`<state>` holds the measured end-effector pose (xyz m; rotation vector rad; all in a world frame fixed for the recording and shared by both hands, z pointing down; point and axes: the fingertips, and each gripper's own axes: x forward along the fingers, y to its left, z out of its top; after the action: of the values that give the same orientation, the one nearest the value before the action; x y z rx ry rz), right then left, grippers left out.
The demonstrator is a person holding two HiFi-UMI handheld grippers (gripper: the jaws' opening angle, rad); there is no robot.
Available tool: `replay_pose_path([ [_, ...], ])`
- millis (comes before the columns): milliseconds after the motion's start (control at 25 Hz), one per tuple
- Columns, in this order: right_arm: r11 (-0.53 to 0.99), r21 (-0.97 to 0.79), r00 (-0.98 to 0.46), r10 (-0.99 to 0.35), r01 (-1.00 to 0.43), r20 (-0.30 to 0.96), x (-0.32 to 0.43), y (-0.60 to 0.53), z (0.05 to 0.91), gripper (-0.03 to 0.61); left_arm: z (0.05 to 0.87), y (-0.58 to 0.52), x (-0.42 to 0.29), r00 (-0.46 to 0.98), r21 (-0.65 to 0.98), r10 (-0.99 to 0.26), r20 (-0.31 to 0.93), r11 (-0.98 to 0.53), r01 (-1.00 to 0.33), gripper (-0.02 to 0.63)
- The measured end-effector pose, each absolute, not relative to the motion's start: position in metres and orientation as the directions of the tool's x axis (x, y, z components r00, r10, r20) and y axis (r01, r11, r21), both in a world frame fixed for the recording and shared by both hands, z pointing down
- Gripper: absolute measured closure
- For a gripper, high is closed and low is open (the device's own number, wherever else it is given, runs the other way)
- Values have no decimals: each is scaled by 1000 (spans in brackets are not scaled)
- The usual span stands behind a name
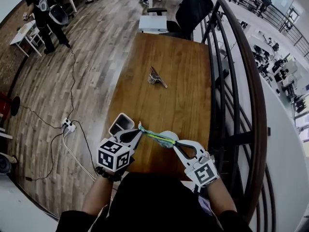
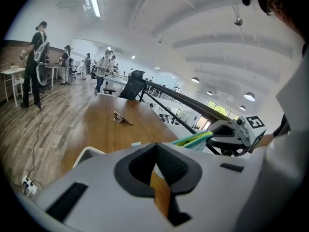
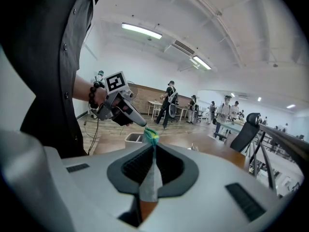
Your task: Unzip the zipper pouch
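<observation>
The zipper pouch [image 1: 157, 137] is hanging stretched in the air above the near edge of the table [image 1: 159, 57], spanning the gap between both tools. The right gripper [image 1: 175, 145] is clamping the pale fabric at one end, jaws pressed flat on it, likely anchoring the body so the zipper line is lying taut. The left gripper [image 1: 138, 129] is pinching the teal end with its jaws fully together; slider or bare corner, no view is showing which. A white container [image 1: 121, 123] is sitting just beside the left gripper and may be limiting leftward travel; a railing [image 1: 241, 81] is bordering the right side. The far tabletop is offering room, with only a small metal object [image 1: 157, 77] lying well apart.
</observation>
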<state>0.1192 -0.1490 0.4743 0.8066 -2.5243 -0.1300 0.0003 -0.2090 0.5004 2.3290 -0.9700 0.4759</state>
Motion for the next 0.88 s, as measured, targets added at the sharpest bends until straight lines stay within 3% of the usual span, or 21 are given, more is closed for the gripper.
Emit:
replay_pose_path([
  [880, 812, 169, -719, -576, -559, 388, 128, -149, 481, 558, 494, -212, -18, 637, 370, -576, 512, -522, -769, 600],
])
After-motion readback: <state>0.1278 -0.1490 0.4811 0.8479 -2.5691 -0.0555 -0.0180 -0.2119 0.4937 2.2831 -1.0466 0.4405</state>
